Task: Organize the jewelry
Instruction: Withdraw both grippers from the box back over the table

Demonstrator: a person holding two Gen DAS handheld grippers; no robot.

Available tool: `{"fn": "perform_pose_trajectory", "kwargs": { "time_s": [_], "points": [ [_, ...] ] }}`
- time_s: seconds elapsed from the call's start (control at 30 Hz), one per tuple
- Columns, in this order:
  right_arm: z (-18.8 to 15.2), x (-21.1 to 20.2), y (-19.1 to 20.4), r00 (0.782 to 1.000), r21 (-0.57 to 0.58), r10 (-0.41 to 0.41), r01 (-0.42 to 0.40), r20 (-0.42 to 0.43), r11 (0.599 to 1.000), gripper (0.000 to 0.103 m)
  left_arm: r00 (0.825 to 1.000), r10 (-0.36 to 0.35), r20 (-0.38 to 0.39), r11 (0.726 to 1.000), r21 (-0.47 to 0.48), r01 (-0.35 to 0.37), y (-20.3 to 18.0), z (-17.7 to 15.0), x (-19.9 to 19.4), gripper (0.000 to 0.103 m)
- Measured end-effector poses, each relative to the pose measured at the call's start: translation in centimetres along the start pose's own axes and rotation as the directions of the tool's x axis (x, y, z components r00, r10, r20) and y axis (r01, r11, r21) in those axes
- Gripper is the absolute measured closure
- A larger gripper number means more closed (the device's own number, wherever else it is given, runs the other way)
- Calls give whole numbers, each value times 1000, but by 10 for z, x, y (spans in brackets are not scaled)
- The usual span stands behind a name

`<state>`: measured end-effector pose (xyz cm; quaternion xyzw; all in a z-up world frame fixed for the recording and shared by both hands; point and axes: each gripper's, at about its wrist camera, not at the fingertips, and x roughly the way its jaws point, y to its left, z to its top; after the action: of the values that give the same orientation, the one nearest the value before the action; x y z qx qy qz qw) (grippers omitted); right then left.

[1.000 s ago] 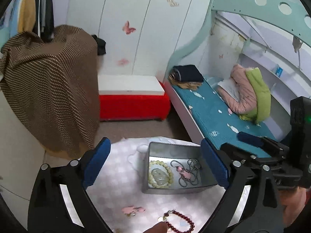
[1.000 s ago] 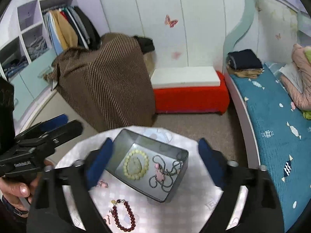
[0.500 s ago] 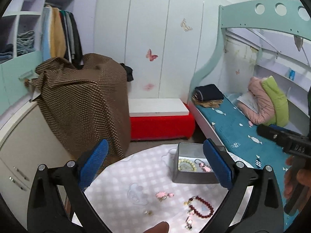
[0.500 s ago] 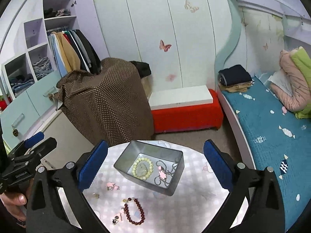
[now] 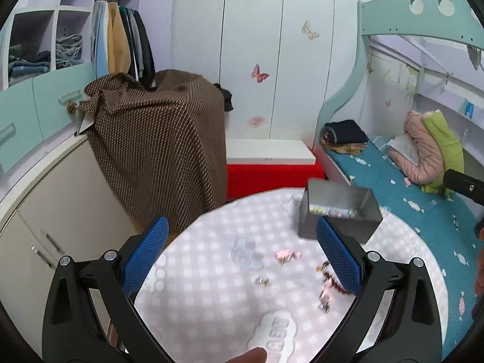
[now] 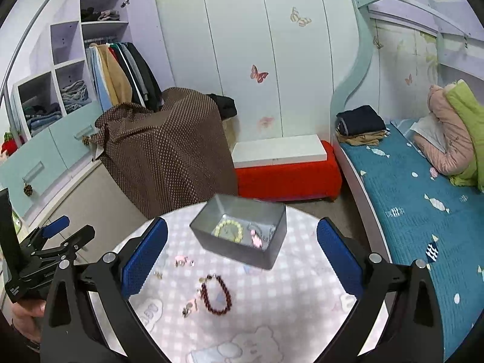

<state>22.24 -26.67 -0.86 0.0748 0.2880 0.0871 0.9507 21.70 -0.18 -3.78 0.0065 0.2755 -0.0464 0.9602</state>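
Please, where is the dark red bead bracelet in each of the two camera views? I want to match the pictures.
Left wrist view: the dark red bead bracelet lies low right on the table, partly hidden behind the right finger.
Right wrist view: bracelet lies low centre, fully visible, in front of the grey tin.
Shared landmark: the grey tin, just beyond the bracelet in both views.

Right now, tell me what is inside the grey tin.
The grey tin holds a yellow bead bracelet, a dark chain and a pink charm. Its near wall hides the floor's front edge.
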Motion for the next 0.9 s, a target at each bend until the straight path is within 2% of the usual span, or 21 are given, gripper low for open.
{"fn": "perform_pose_trajectory", "kwargs": {
  "time_s": [0.23,0.47,0.63,0.77,0.9],
  "points": [
    [-25,4,11,999,-27,-5,3,-51,1000,8,999,18,-37,1000,20,-18,0,-31,0,5],
    [-55,23,19,989,-37,22,-28,-148,999,8,995,20,-96,999,40,-16,-3,-53,21,5],
    [-73,38,24,976,-40,43,-53,-214,998,8,990,19,-139,998,68,-10,-7,-63,52,5],
    [-83,46,29,966,-45,56,-70,-253,997,8,981,31,-191,994,108,-10,-12,-70,87,5],
    [-90,51,32,958,-48,60,-77,-279,996,8,971,33,-238,994,109,-7,-10,-77,112,5]
  ]
}}
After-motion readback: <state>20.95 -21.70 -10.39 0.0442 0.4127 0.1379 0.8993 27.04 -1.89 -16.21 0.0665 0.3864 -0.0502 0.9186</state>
